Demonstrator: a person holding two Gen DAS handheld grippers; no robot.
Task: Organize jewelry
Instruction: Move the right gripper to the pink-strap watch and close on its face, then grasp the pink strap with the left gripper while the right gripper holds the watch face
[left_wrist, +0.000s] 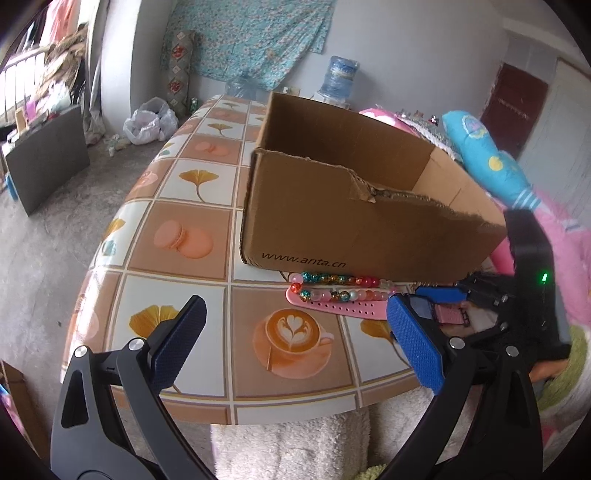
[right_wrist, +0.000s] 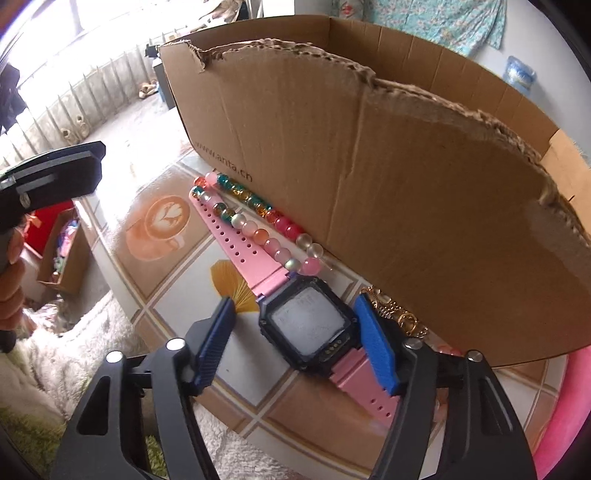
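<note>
Patterned tablecloth (left_wrist: 192, 236); perhaps concrete floor (left_wrist: 55, 229).

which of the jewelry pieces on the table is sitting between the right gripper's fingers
The pink watch: its dark square face lies between the right gripper's blue pads. The bead bracelet lies further along the strap, and the gold chain outside the pads.

A tall torn-edged box (right_wrist: 388, 177) walls off the table's (left_wrist: 184, 236) far side; beads (right_wrist: 255, 221) and watch (right_wrist: 310, 325) lie along its foot (touching it). The near tabletop lies clear.

"www.anta.cn" printed on front wall of cardboard box (left_wrist: 369, 236); watch (right_wrist: 308, 325) screen unreadable
</note>
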